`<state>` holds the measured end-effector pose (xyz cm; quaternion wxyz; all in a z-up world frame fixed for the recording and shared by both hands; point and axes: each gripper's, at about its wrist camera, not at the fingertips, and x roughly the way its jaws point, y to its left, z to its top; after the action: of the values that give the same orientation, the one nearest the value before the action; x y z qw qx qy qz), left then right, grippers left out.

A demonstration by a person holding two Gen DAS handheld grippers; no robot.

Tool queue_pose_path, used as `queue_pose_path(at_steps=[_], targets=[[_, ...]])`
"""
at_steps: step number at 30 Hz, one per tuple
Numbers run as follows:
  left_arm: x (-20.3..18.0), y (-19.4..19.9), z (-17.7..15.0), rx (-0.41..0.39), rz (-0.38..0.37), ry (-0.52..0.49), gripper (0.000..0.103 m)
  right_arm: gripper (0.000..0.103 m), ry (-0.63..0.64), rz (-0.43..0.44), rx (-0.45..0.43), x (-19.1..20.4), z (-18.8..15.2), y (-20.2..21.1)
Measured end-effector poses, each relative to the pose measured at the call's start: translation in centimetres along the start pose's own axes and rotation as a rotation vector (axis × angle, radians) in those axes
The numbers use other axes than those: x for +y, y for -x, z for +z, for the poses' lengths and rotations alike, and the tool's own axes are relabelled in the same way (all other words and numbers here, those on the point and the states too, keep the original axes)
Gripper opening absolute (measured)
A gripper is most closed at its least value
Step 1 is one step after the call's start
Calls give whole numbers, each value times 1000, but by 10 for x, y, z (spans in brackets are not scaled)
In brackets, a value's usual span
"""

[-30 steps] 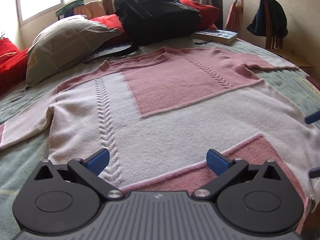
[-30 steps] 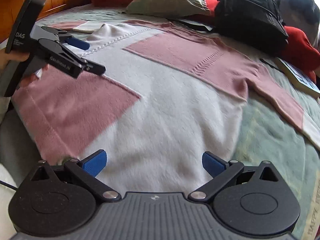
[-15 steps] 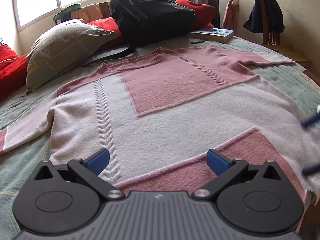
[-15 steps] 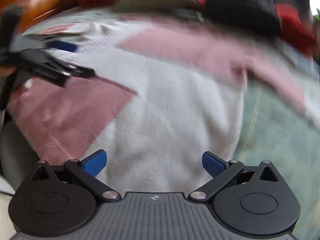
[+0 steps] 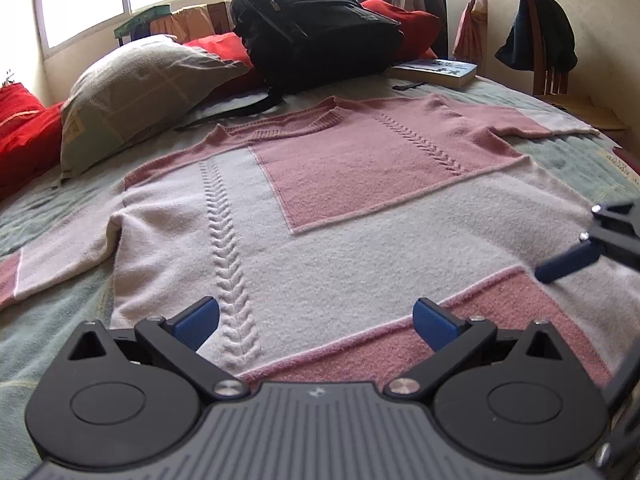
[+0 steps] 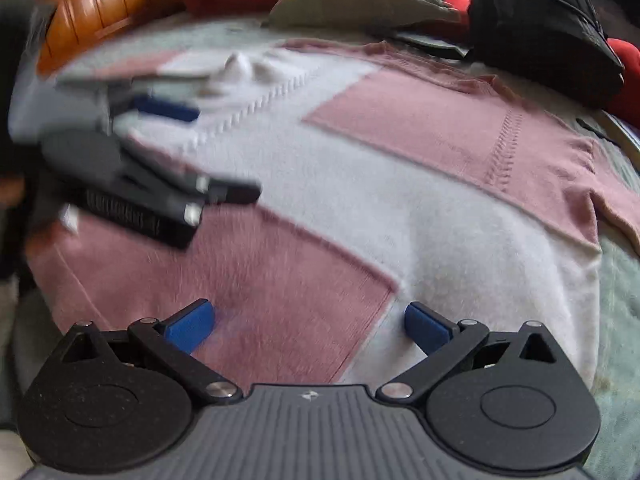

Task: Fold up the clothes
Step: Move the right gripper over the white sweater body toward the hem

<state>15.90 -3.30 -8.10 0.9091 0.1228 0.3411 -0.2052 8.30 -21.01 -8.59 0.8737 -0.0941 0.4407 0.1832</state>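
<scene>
Left wrist view showed the pink-and-white sweater (image 5: 340,216) spread flat, front up, across the bed (image 5: 52,216), its neckline toward the far end and its hem nearest the camera. One sleeve (image 5: 48,264) lay out to the left on the green bedspread and the other sleeve (image 5: 532,120) ran off to the right. The left claw (image 5: 316,316) hung just above the hem with its blue pads wide apart and nothing between them; a cable-knit stripe (image 5: 228,256) ran up the white panel just inside its left pad. At the right edge the blue tip of the right claw (image 5: 568,264) reached in over the lower pink patch. Beyond the sweater sat a grey pillow (image 5: 136,92), red cushions (image 5: 24,128), a black backpack (image 5: 312,28) and a book (image 5: 436,70); a dark garment (image 5: 540,36) hung on a chair by the wall.

Right wrist view looked across the same sweater (image 6: 420,208) from its right side. The right claw (image 6: 308,324) was low over the hem, fingers spread, holding nothing, straddling the edge where the pink patch met the white. The left claw (image 6: 168,144) appeared at the left, blurred, above the sweater; its fingers were apart. The backpack (image 6: 540,20) and pillow (image 6: 360,0) sat at the far end
</scene>
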Motion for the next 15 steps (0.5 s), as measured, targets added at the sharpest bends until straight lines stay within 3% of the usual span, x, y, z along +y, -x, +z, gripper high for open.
queue_pose_path(at_steps=[5, 7, 15], targets=[[1, -8, -1, 15, -10, 24, 102, 103, 77, 28, 76, 8, -7, 19], [1, -6, -2, 11, -17, 20, 102, 103, 44, 30, 42, -1, -1, 28], [12, -9, -5, 22, -10, 59, 102, 103, -177, -112, -124, -83, 49, 32]])
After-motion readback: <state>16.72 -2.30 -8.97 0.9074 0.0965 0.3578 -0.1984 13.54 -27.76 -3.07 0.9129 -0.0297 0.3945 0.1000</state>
